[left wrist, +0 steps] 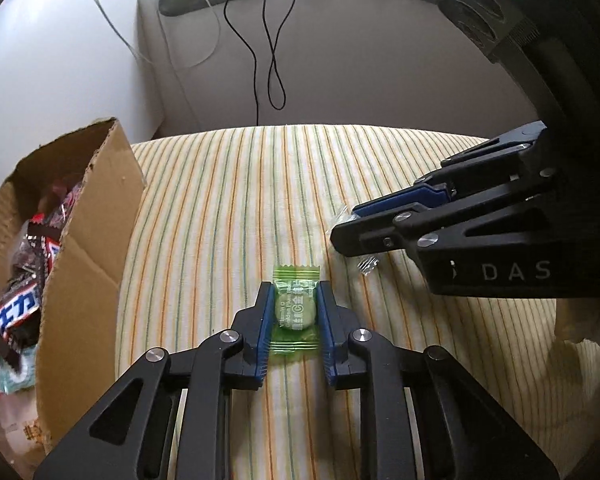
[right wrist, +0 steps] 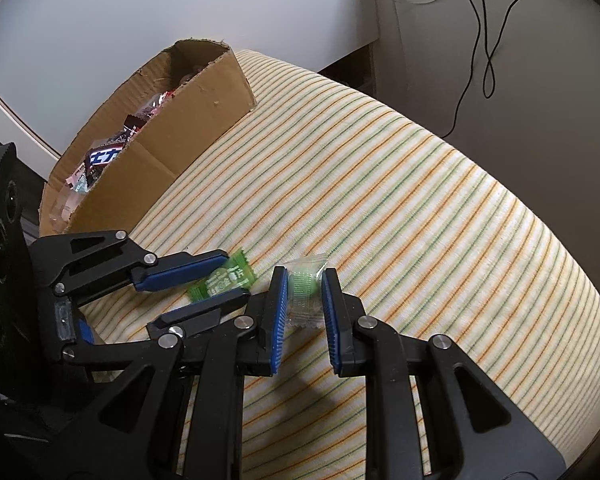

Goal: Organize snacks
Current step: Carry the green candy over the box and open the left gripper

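The left gripper [left wrist: 294, 304] is pinching a green candy [left wrist: 295, 307] on the striped cloth [left wrist: 228, 200] — the right gripper [right wrist: 305, 294] is closing around a clear-wrapped candy [right wrist: 306, 290] just beside it. Farther off, the cardboard box [right wrist: 188, 120] is holding snacks; beyond, black cables [left wrist: 268, 48] are dangling down the wall.

The left hand-held gripper [left wrist: 293, 312] reaches forward low with its 2 blue-padded fingers [left wrist: 263, 322] pressed against a green candy [left wrist: 293, 307], while the right hand-held gripper [right wrist: 304, 296] comes in from the right, fingers [right wrist: 279, 308] narrowly parted around a clear candy [right wrist: 306, 288].
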Tool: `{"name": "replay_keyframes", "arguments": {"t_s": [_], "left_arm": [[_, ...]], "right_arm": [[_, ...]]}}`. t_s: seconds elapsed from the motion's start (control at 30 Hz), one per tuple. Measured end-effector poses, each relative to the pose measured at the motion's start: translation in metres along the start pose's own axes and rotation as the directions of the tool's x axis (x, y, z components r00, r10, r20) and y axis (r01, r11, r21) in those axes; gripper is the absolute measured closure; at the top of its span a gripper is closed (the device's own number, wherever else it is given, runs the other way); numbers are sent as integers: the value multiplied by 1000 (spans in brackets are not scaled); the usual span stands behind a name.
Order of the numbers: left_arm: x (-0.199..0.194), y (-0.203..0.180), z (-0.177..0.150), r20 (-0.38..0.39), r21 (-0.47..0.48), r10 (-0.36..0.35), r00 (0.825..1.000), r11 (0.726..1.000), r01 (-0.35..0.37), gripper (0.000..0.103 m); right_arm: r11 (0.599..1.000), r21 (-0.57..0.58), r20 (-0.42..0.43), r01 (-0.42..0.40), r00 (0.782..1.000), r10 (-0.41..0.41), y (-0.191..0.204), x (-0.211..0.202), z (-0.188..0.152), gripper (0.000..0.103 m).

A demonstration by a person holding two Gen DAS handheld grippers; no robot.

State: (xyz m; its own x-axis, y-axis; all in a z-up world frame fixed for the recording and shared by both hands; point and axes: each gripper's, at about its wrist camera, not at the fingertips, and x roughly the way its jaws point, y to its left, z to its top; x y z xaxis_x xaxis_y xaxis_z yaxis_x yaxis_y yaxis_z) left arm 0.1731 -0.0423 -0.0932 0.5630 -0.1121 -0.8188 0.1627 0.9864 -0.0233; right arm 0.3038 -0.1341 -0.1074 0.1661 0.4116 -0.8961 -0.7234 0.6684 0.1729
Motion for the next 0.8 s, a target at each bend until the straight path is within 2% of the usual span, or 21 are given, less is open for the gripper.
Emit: {"name": "replay_keyframes", "arguments": {"t_s": [0.17, 0.23, 0.5, 0.8], "left_arm": [[-12, 3, -6, 14, -4, -4, 1000, 1000, 5, 84], [-8, 8, 2, 26, -4, -5, 1000, 1000, 5, 84], [-45, 11, -4, 97, -10, -12, 995, 1000, 13, 84], [-81, 28, -11, 179, -26, 1, 984, 1000, 4, 84]], "right_arm": [[1000, -6, 16, 25, 1000, -25, 2, -14, -12, 85], [1000, -2, 26, 29, 999, -29, 3, -22, -15, 85], [999, -7, 61, 52, 997, -51, 23, -47, -25, 85], [997, -33, 96, 76, 993, -73, 65, -60, -21, 85]]}}
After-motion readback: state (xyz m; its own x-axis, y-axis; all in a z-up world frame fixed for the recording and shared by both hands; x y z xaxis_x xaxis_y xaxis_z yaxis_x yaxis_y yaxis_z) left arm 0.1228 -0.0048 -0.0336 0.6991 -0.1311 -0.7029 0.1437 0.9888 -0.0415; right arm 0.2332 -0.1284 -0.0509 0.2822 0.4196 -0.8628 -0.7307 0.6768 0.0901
